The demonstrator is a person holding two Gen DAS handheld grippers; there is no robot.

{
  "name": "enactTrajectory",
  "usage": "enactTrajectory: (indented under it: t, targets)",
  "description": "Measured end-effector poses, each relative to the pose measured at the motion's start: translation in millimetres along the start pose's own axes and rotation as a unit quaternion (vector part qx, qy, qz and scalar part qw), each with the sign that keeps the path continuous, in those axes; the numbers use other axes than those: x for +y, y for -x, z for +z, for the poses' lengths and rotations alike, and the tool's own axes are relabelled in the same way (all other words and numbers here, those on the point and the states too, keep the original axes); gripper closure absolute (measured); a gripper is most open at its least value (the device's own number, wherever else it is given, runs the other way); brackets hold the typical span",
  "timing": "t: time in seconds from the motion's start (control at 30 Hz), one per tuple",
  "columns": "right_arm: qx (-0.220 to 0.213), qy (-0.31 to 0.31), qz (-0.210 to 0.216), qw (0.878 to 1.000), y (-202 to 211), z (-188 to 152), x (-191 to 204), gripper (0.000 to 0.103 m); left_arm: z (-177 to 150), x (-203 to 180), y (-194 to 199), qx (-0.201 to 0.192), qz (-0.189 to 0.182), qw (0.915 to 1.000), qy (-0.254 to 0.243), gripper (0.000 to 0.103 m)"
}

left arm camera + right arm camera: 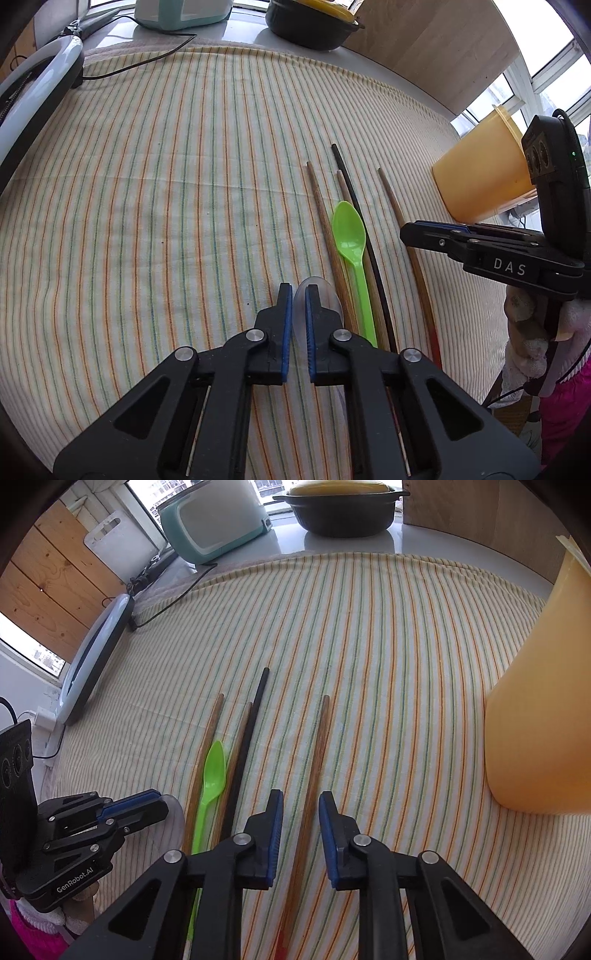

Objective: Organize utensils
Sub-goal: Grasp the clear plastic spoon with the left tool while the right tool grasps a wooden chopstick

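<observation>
Pointing steeply down at the striped cloth, the left gripper is clenching the bowl of a clear plastic spoon, while the right gripper is straddling a lone wooden chopstick, jaws a little apart and whether they press it unclear. Between them, a green spoon is lying among two wooden chopsticks and a black chopstick, with an orange cup standing farther right.

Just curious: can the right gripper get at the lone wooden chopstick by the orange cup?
Probably yes: the right gripper already straddles the chopstick, nothing covers it, and the orange cup stands clear aside.
</observation>
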State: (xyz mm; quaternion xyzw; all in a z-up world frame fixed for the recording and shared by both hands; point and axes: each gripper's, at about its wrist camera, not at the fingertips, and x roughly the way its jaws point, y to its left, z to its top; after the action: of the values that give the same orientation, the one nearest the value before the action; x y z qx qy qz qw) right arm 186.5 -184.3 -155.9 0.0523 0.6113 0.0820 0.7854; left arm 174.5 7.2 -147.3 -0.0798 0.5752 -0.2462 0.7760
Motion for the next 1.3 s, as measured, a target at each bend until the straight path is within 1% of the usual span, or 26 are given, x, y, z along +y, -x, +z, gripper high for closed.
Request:
enactTrajectory:
  t: [0.17,0.3,0.4,0.63,0.83,0.87,0.93,0.97,1.0,1.03,1.07,1.2,1.23,1.27,1.3]
  targets:
    - [0.005,0.0,-0.014,1.0,-7.1,5.2,0.6,0.088,-1.4,3.3,2.9,-0.005,0.0,1.0,0.001,0.099]
    - [0.005,0.01,-0.028,1.0,-10.0,8.1,4.2,0.092,-4.2,4.9,7.1,-0.011,-0.002,0.9999,0.002,0.1]
    - [0.003,0.021,-0.039,0.999,-10.8,8.2,6.7,0.098,-6.0,5.9,11.4,-0.015,0.0,0.9999,0.001,0.1]
    - [-0.007,0.007,-0.021,1.0,-6.2,5.1,0.0,0.099,-6.5,8.1,24.0,-0.029,0.004,0.9996,0.005,0.102]
    - [-0.019,0.016,-0.013,1.0,3.7,-1.7,1.5,0.099,-5.0,10.2,31.1,-0.039,0.012,0.9991,0.006,0.102]
    - [-0.02,0.018,-0.013,1.0,4.9,-2.7,2.3,0.099,-4.2,11.1,31.1,-0.039,0.01,0.9992,0.006,0.102]
    - [-0.021,0.02,-0.013,0.999,6.5,-4.0,3.1,0.099,-2.6,14.3,29.1,-0.03,-0.006,0.9994,0.015,0.102]
    - [-0.022,0.021,-0.013,0.999,7.0,-4.6,3.9,0.099,-1.7,16.5,27.0,-0.02,-0.014,0.9995,0.022,0.098]
    - [-0.022,0.022,-0.013,0.999,7.2,-5.1,4.5,0.099,-0.4,18.3,23.6,-0.008,-0.021,0.9994,0.027,0.092]
    - [-0.022,0.023,-0.012,0.999,7.4,-5.5,5.0,0.099,0.5,18.8,20.2,-0.001,-0.028,0.9991,0.031,0.074]
    - [-0.022,0.023,-0.011,0.999,7.5,-5.8,5.4,0.099,0.6,19.4,18.7,-0.003,-0.031,0.999,0.032,0.069]
    - [-0.021,0.024,-0.009,0.999,8.0,-8.3,5.7,0.099,-0.2,16.4,10.1,-0.008,-0.037,0.999,0.023,0.069]
    - [-0.021,0.023,-0.01,0.999,8.1,-8.5,5.5,0.099,-1.3,13.7,8.8,-0.017,-0.033,0.9992,0.016,0.072]
    - [-0.022,0.022,-0.011,0.999,8.4,-8.4,5.2,0.099,-2.7,10.7,7.5,-0.022,-0.025,0.9994,0.006,0.09]
    - [-0.023,0.022,-0.011,0.999,8.6,-8.4,4.9,0.099,-4.0,8.4,4.3,-0.017,-0.025,0.9995,-0.001,0.097]
